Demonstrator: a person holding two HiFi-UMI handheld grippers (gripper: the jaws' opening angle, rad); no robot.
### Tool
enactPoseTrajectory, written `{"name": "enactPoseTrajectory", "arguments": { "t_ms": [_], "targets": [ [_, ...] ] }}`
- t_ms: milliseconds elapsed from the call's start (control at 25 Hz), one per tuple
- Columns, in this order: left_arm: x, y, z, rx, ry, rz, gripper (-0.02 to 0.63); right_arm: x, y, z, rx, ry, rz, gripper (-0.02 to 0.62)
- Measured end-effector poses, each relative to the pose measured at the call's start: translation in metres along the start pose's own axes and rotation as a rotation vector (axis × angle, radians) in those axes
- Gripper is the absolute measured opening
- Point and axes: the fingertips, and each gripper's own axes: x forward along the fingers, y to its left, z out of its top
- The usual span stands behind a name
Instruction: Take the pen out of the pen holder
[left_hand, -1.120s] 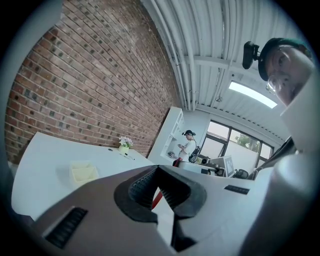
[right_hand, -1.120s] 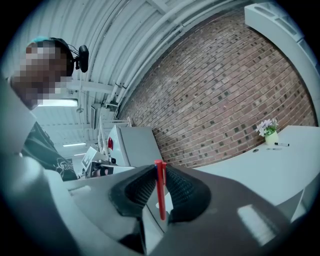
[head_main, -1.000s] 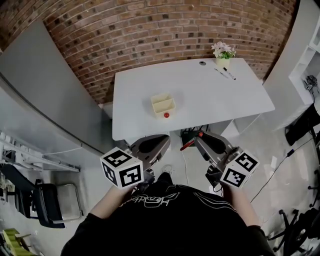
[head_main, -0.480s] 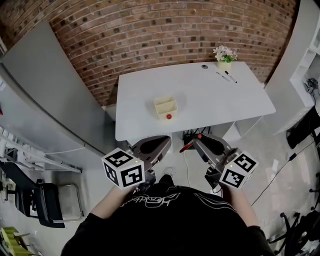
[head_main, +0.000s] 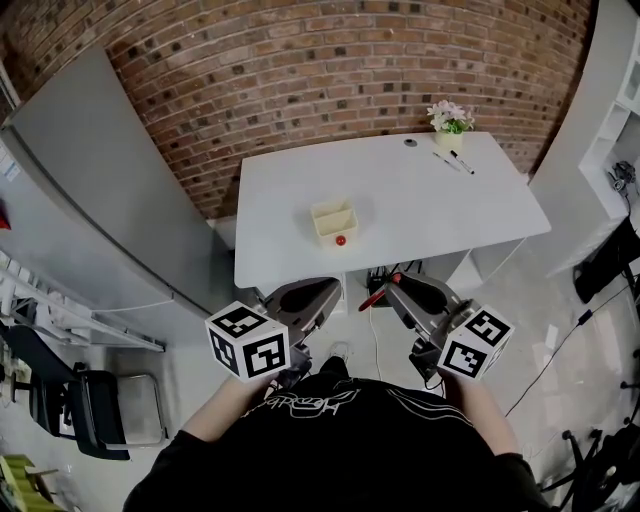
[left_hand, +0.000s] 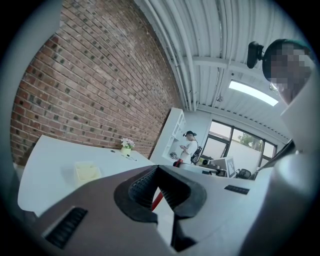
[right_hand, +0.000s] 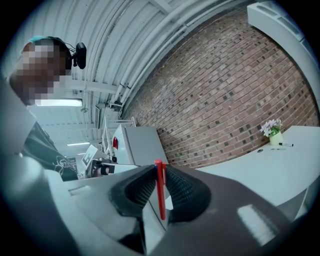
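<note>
Presently on record: one white table (head_main: 430, 210) set against a brick wall (head_main: 300, 70), with both grippers held short of its near edge, over the floor. Item, right gripper (head_main: 400, 289): jaws clenched on a red pen (head_main: 377, 291), which in the right gripper view stands upright between the ribbed pads (right_hand: 176, 189), its top rising just above them; in the head view its free end juts toward the left gripper. The pen is out of the pen holder (head_main: 333, 221) and well apart from it. Item, left gripper (head_main: 327, 291): jaws closed tip to tip in the left gripper view, nothing pinched between them; a thin red streak shows through the slit below the tips, and what it belongs to cannot be told from that view. Item, pen holder: pale yellow, open-topped, two compartments, standing near the middle of the table toward its near edge; its contents cannot be made out. Item, small red ball (head_main: 341, 240): on the table just beside the holder's near wall. Item, flower pot (head_main: 450, 120): at the far right corner, pale blooms. Item, two markers (head_main: 456, 161): lying side by side near the pot. Item, small dark round object (head_main: 410, 142): by the far edge, left of the pot.
</note>
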Motion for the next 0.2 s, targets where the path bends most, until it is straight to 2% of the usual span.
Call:
{"name": "enactPoseTrajectory", "arguments": {
  "t_ms": [200],
  "targets": [
    [-0.0022, -0.0001, -0.0032, -0.006, 0.005, 0.011, 0.005, -0.0020, 0.0034, -0.0018, 0.000, 0.005, 0.006, 0.066]
  ]
}}
